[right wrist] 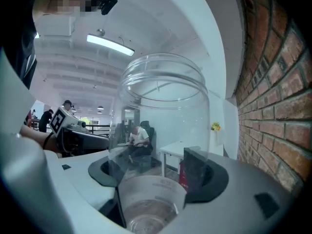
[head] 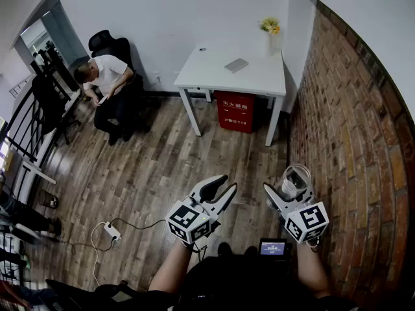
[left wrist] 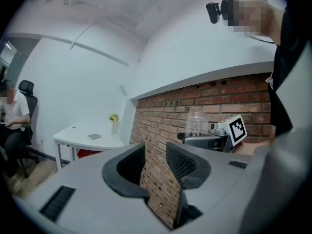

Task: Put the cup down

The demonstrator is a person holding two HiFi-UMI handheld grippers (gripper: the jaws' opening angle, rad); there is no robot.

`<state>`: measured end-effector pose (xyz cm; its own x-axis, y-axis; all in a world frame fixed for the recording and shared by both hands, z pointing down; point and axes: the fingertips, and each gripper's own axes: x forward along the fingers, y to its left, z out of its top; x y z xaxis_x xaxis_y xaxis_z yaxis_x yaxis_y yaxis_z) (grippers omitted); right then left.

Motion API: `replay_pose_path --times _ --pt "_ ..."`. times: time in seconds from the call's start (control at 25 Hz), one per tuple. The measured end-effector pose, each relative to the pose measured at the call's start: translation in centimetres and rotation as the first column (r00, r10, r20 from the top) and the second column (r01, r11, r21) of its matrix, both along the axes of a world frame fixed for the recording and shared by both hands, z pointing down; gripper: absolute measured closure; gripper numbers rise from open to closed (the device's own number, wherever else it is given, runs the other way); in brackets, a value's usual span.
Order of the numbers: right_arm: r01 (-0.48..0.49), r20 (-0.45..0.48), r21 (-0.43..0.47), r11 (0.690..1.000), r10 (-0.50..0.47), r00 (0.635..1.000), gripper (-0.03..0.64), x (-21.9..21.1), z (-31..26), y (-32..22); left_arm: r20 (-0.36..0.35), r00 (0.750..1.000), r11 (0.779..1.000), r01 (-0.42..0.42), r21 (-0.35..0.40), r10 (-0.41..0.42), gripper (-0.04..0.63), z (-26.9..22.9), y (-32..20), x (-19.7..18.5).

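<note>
One person (head: 107, 76) is sitting far left in a black chair (head: 107, 42), head bent down. Moving across, a white table (head: 220, 70) is standing at the back wall, with a red box (head: 235, 112) sitting under it. Over the wooden floor (head: 149, 167), the left gripper (head: 220, 188) is hovering with its jaws spread and nothing between them. The right gripper (head: 292, 192) is pinching a clear plastic cup (head: 296, 179), holding it upright in the air beside the brick wall (head: 350, 122), well apart from the table.

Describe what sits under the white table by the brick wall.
A red box stands under the white table, between its legs. The floor behind the box is hidden.
</note>
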<state>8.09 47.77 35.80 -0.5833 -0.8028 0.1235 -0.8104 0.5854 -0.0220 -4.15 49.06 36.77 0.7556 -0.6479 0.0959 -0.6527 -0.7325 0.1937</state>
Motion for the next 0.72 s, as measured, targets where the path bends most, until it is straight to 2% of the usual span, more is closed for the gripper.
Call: replay_pose_path --times 0.24,0.4,0.72 --pt "-0.012 -0.011 -0.011 1.0 0.011 1.0 0.25 0.0 0.43 -0.64 0.012 1.0 1.0 -0.004 -0.006 0.004 0.454 0.24 -0.64 -0.16" --pt "-0.016 0.027 -0.02 1.0 0.016 1.0 0.25 -0.12 0.28 -0.87 0.012 1.0 1.0 -0.003 -0.004 0.003 0.454 0.27 -0.71 -0.38" --pt "-0.028 0.055 -0.047 0.998 0.031 0.998 0.25 -0.07 0.42 -1.12 -0.027 0.999 1.0 -0.018 0.003 0.018 0.454 0.36 -0.63 -0.82"
